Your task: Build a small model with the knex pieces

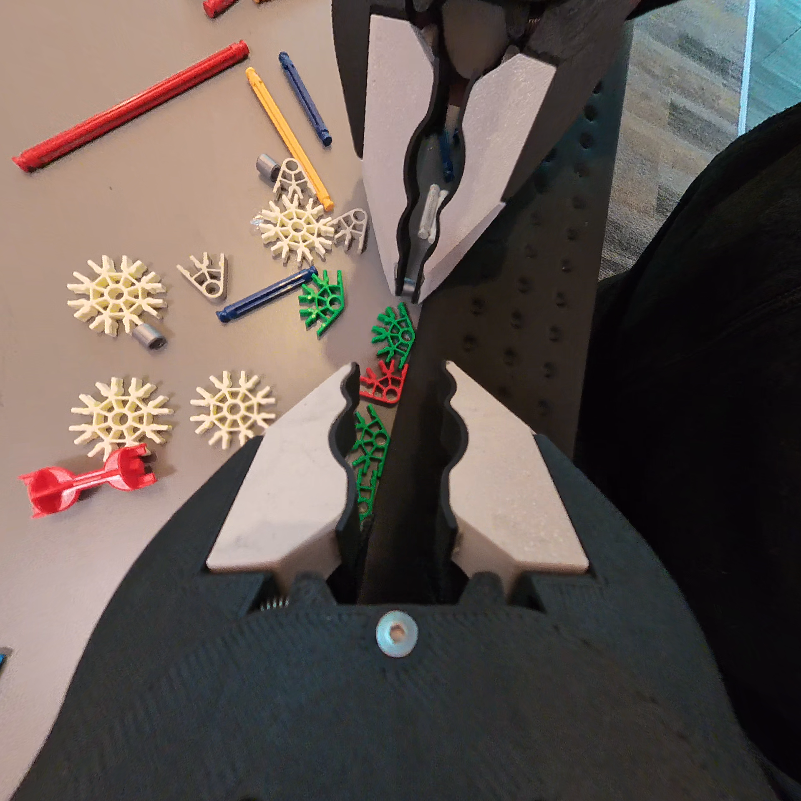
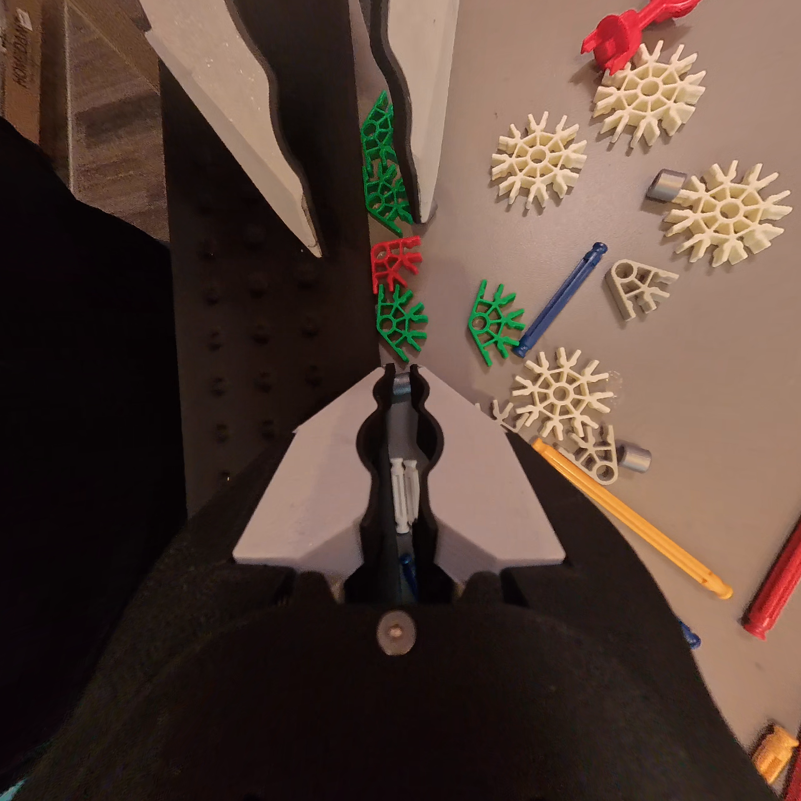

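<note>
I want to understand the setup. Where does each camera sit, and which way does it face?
Left wrist view: on the left gripper, facing along the table edge; own open fingers below, right gripper opposite.
Right wrist view: on the right gripper, facing back; own fingers nearly shut on a small grey piece, left gripper above.
Both show the red connector, green connectors and white wheels.

Your two wrist cameras: each looks close down along its fingers, facing the other across the table edge [image 1: 403, 433]; shared: green connectors [image 2: 401, 323].
</note>
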`<state>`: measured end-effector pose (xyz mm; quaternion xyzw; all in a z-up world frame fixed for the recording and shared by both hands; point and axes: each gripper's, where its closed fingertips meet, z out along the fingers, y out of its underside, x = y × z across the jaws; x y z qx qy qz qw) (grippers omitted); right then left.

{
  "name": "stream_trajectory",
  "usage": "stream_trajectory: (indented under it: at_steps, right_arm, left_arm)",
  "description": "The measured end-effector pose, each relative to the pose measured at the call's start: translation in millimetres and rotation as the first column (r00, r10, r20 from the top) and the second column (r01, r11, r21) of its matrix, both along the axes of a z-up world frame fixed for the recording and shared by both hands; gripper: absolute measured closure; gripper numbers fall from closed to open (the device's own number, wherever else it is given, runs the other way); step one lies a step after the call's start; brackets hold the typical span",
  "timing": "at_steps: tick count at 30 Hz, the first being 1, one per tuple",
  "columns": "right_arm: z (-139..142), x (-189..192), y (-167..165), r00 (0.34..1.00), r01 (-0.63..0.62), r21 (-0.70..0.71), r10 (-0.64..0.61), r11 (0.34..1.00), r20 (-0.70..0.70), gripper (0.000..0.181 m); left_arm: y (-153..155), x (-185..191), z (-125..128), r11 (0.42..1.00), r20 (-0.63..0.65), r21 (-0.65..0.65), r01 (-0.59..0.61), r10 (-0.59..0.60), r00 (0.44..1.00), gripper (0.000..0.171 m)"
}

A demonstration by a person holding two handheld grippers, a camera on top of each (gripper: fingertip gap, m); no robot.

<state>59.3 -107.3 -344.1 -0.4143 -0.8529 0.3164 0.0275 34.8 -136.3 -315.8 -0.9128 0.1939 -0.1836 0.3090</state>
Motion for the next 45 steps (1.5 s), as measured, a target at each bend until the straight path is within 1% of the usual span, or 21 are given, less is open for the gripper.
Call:
stream_trajectory:
  at_steps: [4, 6, 8, 9, 10, 11, 12, 14, 17, 19, 20, 22, 24, 27, 28, 31, 33, 36, 38, 39, 45]
  right_arm:
    - [3, -1, 3, 0.999, 0.04, -0.02, -0.04, 0.999, -0.008, 0.177]
    - [14, -5, 7, 0.993, 0.114, -0.102, -0.117, 0.988, -0.02, 0.176]
    - [32, -12, 16, 0.973, 0.211, -0.207, -0.225, 0.955, -0.048, 0.177]
    - [43, -16, 22, 0.957, 0.257, -0.266, -0.283, 0.929, -0.061, 0.177]
    - [56, -19, 27, 0.94, 0.295, -0.34, -0.336, 0.893, -0.067, 0.177]
    - [69, -20, 30, 0.921, 0.326, -0.423, -0.384, 0.846, -0.059, 0.177]
    - [80, -22, 35, 0.904, 0.354, -0.494, -0.426, 0.795, -0.039, 0.177]
    - [93, -21, 44, 0.879, 0.39, -0.583, -0.477, 0.713, 0.004, 0.177]
    - [103, -18, 49, 0.863, 0.411, -0.638, -0.504, 0.651, 0.041, 0.177]
    - [108, -16, 51, 0.853, 0.424, -0.671, -0.517, 0.609, 0.07, 0.177]
    - [109, -15, 51, 0.851, 0.428, -0.683, -0.518, 0.591, 0.085, 0.177]
    - [115, -13, 53, 0.845, 0.433, -0.732, -0.52, 0.526, 0.126, 0.177]
    - [122, -12, 55, 0.839, 0.43, -0.788, -0.518, 0.441, 0.168, 0.177]
    - [127, -13, 63, 0.819, 0.435, -0.838, -0.531, 0.33, 0.216, 0.177]
    - [129, -14, 65, 0.812, 0.438, -0.847, -0.537, 0.302, 0.228, 0.178]
    - [133, -16, 70, 0.792, 0.438, -0.863, -0.562, 0.251, 0.238, 0.177]
    - [134, -18, 73, 0.776, 0.445, -0.865, -0.582, 0.232, 0.243, 0.177]
    - [132, -20, 81, 0.748, 0.463, -0.857, -0.618, 0.225, 0.242, 0.177]
    - [132, -19, 82, 0.749, 0.466, -0.854, -0.618, 0.232, 0.24, 0.177]
    - [132, -19, 83, 0.747, 0.469, -0.851, -0.621, 0.236, 0.239, 0.177]
    - [135, -22, 90, 0.72, 0.483, -0.839, -0.66, 0.251, 0.217, 0.177]
  left_arm:
    - [1, -2, 1, 0.999, 0.002, 0.03, -0.029, 0.029, 1.0, 0.139]
    - [8, -2, 6, 0.996, 0.007, 0.071, -0.06, 0.06, 0.998, 0.139]
    - [21, -6, 14, 0.983, -0.026, 0.148, -0.105, 0.11, 0.994, 0.136]
    - [29, -6, 23, 0.969, -0.036, 0.212, -0.126, 0.137, 0.99, 0.134]
    - [34, 0, 32, 0.958, -0.023, 0.258, -0.125, 0.135, 0.991, 0.133]
    - [42, 1, 39, 0.942, -0.045, 0.306, -0.137, 0.158, 0.986, 0.132]
    - [49, 0, 45, 0.923, -0.096, 0.358, -0.141, 0.186, 0.978, 0.133]
    - [60, 7, 53, 0.903, -0.197, 0.421, -0.086, 0.184, 0.963, 0.133]
    - [76, 15, 64, 0.878, -0.265, 0.475, -0.057, 0.204, 0.942, 0.137]
    - [83, 22, 65, 0.88, -0.278, 0.475, -0.03, 0.182, 0.943, 0.138]
    - [87, 23, 68, 0.869, -0.29, 0.494, -0.02, 0.186, 0.939, 0.14]
    - [91, 24, 69, 0.864, -0.326, 0.503, 0.002, 0.187, 0.927, 0.147]
    - [96, 22, 76, 0.845, -0.324, 0.535, -0.016, 0.223, 0.919, 0.156]
    - [101, 20, 82, 0.833, -0.308, 0.552, -0.046, 0.254, 0.917, 0.165]
    - [103, 20, 84, 0.829, -0.302, 0.557, -0.057, 0.266, 0.916, 0.166]
    - [106, 17, 88, 0.817, -0.308, 0.574, -0.062, 0.285, 0.908, 0.167]
    - [110, 15, 91, 0.804, -0.295, 0.589, -0.079, 0.305, 0.906, 0.166]
    - [113, 12, 101, 0.774, -0.278, 0.625, -0.099, 0.339, 0.899, 0.157]
    - [116, 15, 93, 0.807, -0.304, 0.585, -0.08, 0.31, 0.901, 0.164]
    - [117, 15, 91, 0.809, -0.299, 0.581, -0.087, 0.312, 0.902, 0.166]
    - [125, 13, 99, 0.778, -0.277, 0.618, -0.11, 0.347, 0.896, 0.165]
